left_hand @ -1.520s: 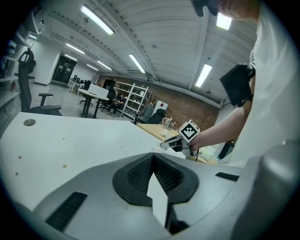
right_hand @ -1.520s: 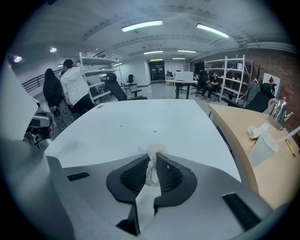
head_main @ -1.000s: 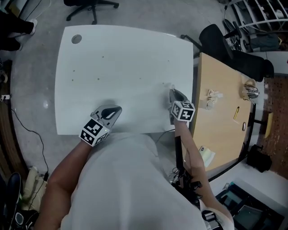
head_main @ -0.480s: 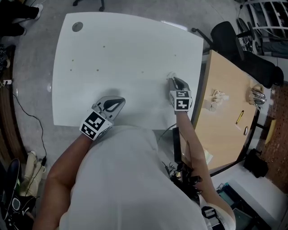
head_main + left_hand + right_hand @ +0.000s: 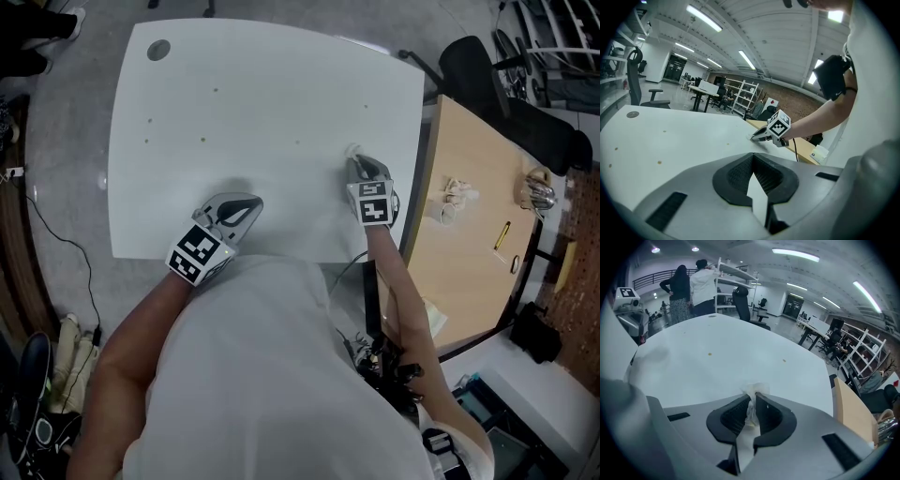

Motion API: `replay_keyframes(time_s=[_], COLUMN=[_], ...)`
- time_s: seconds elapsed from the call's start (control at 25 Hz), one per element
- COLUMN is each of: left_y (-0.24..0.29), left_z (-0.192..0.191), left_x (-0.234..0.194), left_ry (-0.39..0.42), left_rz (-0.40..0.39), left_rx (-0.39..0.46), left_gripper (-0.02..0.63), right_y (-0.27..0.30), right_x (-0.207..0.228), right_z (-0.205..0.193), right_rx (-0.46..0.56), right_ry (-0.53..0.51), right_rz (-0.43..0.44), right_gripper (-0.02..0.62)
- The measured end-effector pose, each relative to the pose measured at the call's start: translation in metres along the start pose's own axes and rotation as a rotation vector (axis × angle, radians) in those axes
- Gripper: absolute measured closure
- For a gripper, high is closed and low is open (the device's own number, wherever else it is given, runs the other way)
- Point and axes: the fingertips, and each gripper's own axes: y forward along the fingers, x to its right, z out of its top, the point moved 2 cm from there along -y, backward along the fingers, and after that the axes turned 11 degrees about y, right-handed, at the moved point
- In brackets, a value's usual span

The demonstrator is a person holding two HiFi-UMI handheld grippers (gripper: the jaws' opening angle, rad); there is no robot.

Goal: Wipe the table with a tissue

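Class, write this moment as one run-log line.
right gripper: jaws shut on tissue | left gripper: jaws shut, empty | table: white, small specks

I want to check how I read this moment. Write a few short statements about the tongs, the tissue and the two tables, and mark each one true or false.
1. The right tongs are closed on a white tissue. True.
2. The left tongs also hold a tissue. False: their jaws are together and nothing is between them.
3. Small dark specks lie on the white table. True.
4. In the head view, the wooden table stands to the left of the white table. False: it stands to the right of it.
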Motion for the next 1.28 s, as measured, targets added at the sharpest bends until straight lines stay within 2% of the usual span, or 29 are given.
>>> replay_keyframes(time_s=[0.48, 0.76, 0.88, 1.0, 1.12, 1.28], left_y=[-0.019, -0.027, -0.029, -0.032, -0.036, -0.039], left_z=[-0.003, -0.007, -0.006, -0.005, -0.004, -0.005], left_x=[0.0, 0.003, 0.003, 0.002, -0.002, -0.007], left_ry=[0.013, 0.022, 0.029, 0.033, 0.029, 0.015], left_rz=[0.004, -0.015, -0.02, -0.02, -0.013, 0.001], left_rx=[0.017, 0.024, 0.029, 0.039, 0.046, 0.054], left_gripper=[0.598, 0.598, 0.598, 0.599, 0.598, 0.598], right_y=[-0.007, -0.015, -0.017, -0.028, -0.038, -0.04], right_x=[-0.033, -0.068, -0.079, -0.089, -0.094, -0.095], right_z=[-0.008, -0.016, -0.018, -0.014, -0.007, 0.003], right_rx=[-0.022, -0.02, -0.009, 0.041, 0.106, 0.131], right_ry=[0.004, 0.014, 0.065, 0.195, 0.271, 0.254], right_rz=[0.041, 0.129, 0.209, 0.304, 0.325, 0.322], right_gripper=[0.555, 0.555, 0.555, 0.555, 0.555, 0.555])
